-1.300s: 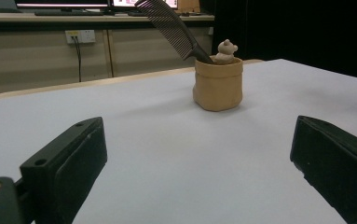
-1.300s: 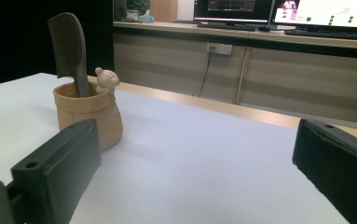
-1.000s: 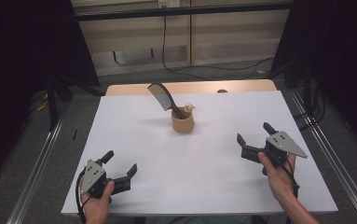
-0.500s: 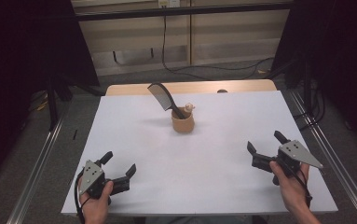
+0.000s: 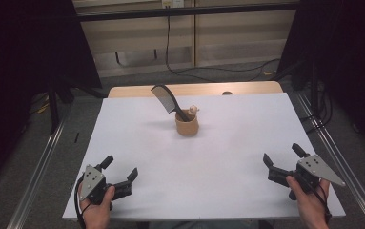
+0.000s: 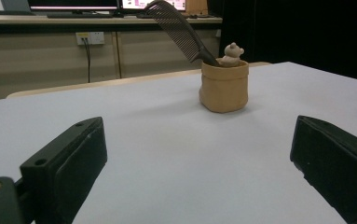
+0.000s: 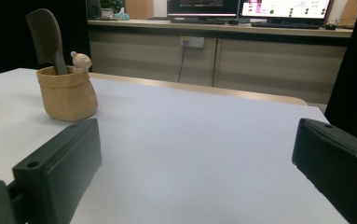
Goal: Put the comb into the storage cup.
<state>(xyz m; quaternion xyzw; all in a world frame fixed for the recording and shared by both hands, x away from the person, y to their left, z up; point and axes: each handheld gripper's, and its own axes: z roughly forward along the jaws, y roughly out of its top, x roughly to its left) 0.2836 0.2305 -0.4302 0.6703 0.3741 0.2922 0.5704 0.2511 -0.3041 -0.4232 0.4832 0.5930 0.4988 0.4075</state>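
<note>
From the high view I had both tools parked at the near edge of the white table [image 5: 228,143]: the left gripper [image 5: 121,172] at the near left corner and the right gripper [image 5: 283,163] at the near right, each with its jaws spread wide and holding nothing. The thing to work on stood well apart from both, toward the far middle of the table: a dark grey plastic comb [image 5: 167,101] leaning handle-down in a small tan pot that looked like a rolled paper bag [image 5: 187,126], with a little beige bear figure [image 5: 193,110] poking up at the rim beside it. In the left gripper view the comb [image 6: 178,30] tilted up and to the left out of the pot [image 6: 224,87].

I judged the comb light, stiff and somewhat slick, its fine teeth easy to bend. I would take it by the solid spine or the narrow handle just above the rim, not across the teeth. The pot seemed light enough to tip or drag along, so it might need steadying.
</note>
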